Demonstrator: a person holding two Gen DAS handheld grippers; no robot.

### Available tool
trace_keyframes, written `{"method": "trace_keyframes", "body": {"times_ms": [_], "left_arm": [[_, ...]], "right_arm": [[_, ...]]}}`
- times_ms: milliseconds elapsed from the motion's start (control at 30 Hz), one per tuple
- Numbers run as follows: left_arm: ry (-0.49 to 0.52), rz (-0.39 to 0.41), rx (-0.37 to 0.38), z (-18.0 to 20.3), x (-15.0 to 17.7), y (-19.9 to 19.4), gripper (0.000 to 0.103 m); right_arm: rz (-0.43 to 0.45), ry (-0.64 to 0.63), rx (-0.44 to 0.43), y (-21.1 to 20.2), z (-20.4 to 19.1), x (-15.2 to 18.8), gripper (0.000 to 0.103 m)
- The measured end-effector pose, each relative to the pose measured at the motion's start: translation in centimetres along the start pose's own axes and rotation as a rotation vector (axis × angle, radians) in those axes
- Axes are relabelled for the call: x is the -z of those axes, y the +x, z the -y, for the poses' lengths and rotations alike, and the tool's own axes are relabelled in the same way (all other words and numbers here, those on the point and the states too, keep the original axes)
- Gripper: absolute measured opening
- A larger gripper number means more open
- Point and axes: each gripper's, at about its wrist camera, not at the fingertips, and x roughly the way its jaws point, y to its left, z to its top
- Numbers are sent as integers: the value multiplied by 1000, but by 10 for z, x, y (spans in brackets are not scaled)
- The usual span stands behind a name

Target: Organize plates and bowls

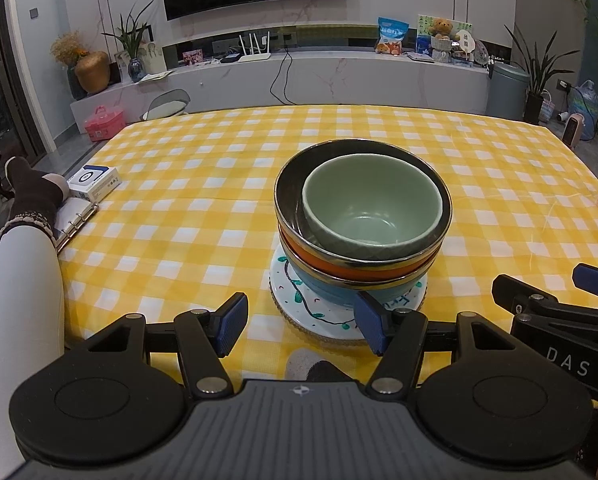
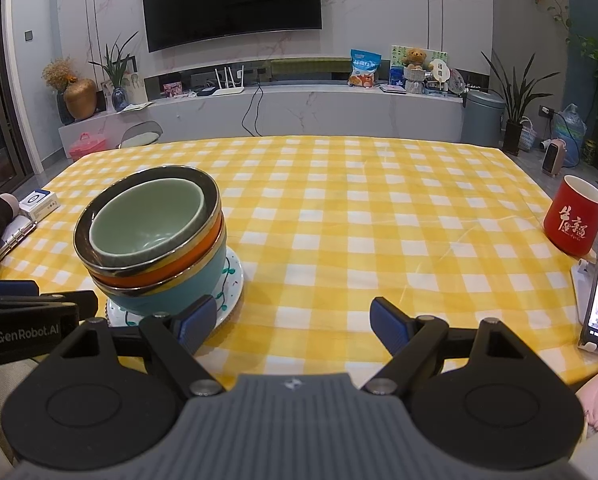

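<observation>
Checked yellow tablecloth (image 2: 339, 208) spreads beneath stacked bowls (image 2: 151, 236), television (image 2: 231, 0) behind.

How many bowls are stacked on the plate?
4, nested on the white plate: teal bowl lowest, orange bowl, dark metal-rimmed bowl, green bowl innermost. Others could be hidden.

Marble wall (image 2: 379, 20) carries a dark television (image 2: 231, 0) above a long console (image 2: 299, 108).
</observation>
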Motion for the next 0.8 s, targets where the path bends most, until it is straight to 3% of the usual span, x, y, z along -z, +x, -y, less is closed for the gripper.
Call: {"method": "trace_keyframes", "body": {"times_ms": [800], "left_arm": [[-3, 0, -5, -1, 1, -1, 72]], "right_arm": [[-9, 4, 2, -2, 1, 2, 83]]}}
